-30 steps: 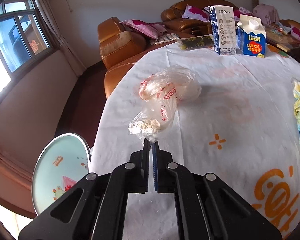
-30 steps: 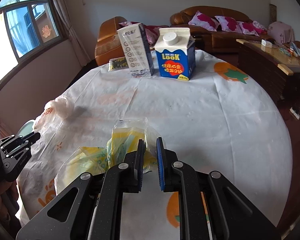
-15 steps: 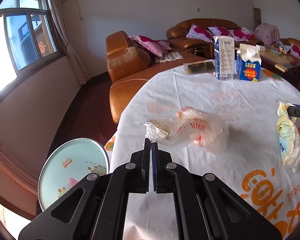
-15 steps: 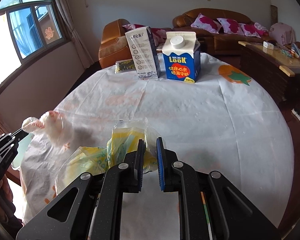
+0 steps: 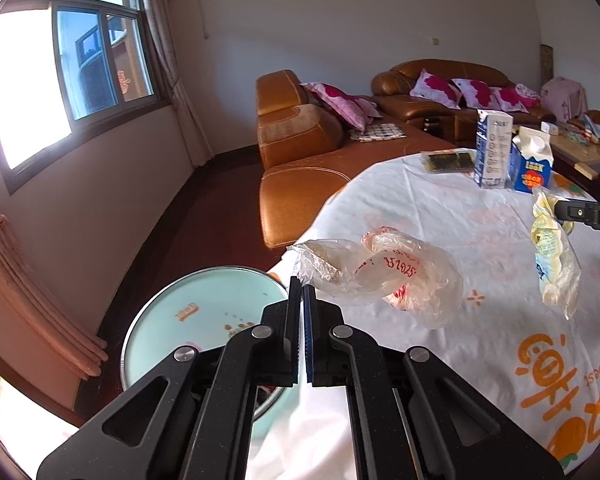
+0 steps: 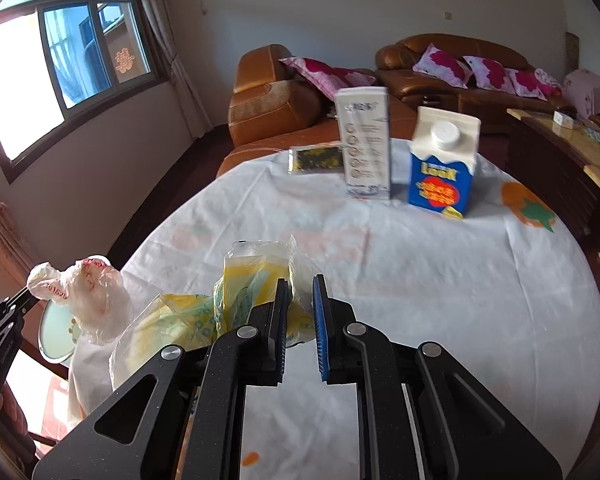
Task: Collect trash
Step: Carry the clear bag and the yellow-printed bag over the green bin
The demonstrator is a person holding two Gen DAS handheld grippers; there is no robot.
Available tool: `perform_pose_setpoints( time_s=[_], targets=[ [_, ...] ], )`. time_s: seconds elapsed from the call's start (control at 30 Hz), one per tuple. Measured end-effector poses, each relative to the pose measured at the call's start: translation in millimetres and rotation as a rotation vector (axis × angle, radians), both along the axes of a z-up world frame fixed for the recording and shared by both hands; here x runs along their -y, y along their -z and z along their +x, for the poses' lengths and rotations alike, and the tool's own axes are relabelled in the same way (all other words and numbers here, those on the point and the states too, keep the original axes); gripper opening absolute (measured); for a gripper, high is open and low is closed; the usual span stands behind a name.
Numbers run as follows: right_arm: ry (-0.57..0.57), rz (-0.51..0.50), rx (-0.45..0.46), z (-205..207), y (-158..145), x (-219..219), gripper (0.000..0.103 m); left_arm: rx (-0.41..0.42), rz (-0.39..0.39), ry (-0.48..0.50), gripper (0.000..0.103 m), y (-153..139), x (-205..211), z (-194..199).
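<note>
My left gripper [image 5: 302, 286] is shut on the neck of a clear plastic bag with red print [image 5: 388, 276]. The bag hangs off the table's left edge, above a round pale-green lid [image 5: 204, 320]. My right gripper [image 6: 301, 284] is shut on a crumpled yellow-and-clear plastic bag [image 6: 252, 280], which trails to its left. In the left wrist view that yellow bag [image 5: 552, 256] dangles above the white tablecloth [image 5: 440, 216] from the right gripper's fingers [image 5: 576, 213]. The right wrist view shows the red-print bag [image 6: 88, 292] at far left.
At the table's far side stand a white-and-blue carton [image 6: 366, 148] and a blue LOOK carton [image 6: 442, 168]. A dark flat packet [image 6: 316, 158] lies beside them. Brown leather sofas [image 5: 296, 140] lie beyond, and a low wooden table [image 6: 560, 148] at right.
Both bags have come up off the tablecloth. The left gripper carried the red-print bag out to the table's left edge over the pale-green lid. The right gripper rose with the yellow bag.
</note>
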State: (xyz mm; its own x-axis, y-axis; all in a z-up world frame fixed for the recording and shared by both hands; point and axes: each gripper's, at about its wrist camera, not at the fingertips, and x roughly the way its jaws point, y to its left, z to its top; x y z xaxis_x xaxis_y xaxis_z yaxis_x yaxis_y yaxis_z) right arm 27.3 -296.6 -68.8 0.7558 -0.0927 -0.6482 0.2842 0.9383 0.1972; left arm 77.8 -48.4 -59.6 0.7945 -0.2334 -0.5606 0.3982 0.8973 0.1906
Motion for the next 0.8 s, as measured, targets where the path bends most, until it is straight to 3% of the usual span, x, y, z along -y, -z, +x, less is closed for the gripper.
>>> perform_pose_setpoints(
  time_s=[0.8],
  targets=[
    [-0.161,-0.062,0.002,92,-14,-101,0.013,0.041,0.013,-0.254,0.001,-7,-104,27]
  ],
)
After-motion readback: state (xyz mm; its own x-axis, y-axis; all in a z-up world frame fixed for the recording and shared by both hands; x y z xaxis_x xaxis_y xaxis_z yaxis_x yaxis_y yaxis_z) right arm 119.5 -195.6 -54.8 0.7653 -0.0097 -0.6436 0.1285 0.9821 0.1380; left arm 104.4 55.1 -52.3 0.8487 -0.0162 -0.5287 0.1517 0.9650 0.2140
